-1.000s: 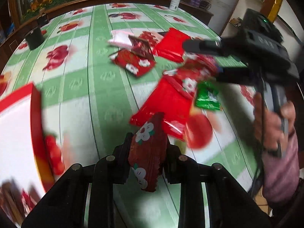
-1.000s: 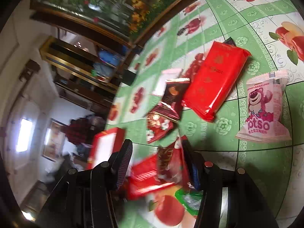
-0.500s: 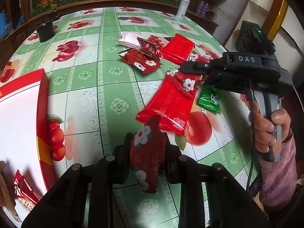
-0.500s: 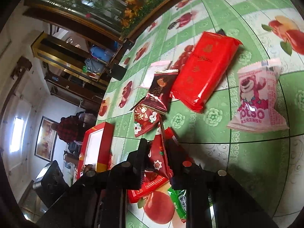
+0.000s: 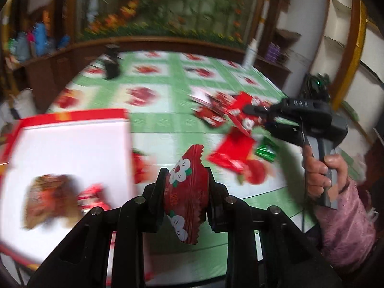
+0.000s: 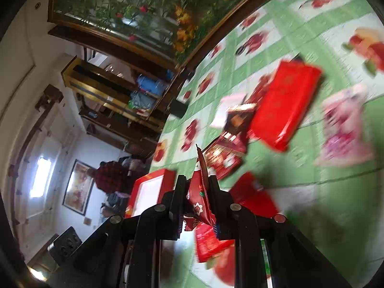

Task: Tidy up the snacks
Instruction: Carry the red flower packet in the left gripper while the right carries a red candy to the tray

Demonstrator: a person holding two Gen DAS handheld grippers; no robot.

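Observation:
My left gripper [image 5: 186, 180] is shut on a red snack packet with white flowers [image 5: 184, 192], held upright beside the red box's right edge. The red box with a white inside [image 5: 72, 148] fills the left of the left wrist view, with a brown packet [image 5: 48, 201] and a small red packet [image 5: 92, 196] in it. My right gripper [image 6: 198, 187] is shut on another red flowered packet [image 6: 200, 192], lifted above the snack pile. A large red packet [image 6: 285, 103], a brown packet [image 6: 237, 122] and a pink packet [image 6: 343, 129] lie on the tablecloth.
In the left wrist view a hand [image 5: 321, 170] holds the right gripper [image 5: 254, 110] over a long red packet [image 5: 232, 151] and a green packet [image 5: 265, 150]. A black object [image 5: 111, 67] and a white bottle [image 5: 250, 55] stand at the table's far side.
My right gripper's jaws closed on the flowered packet and raised it off the pile. My left gripper swung left and up with its packet, bringing the red box into closer view.

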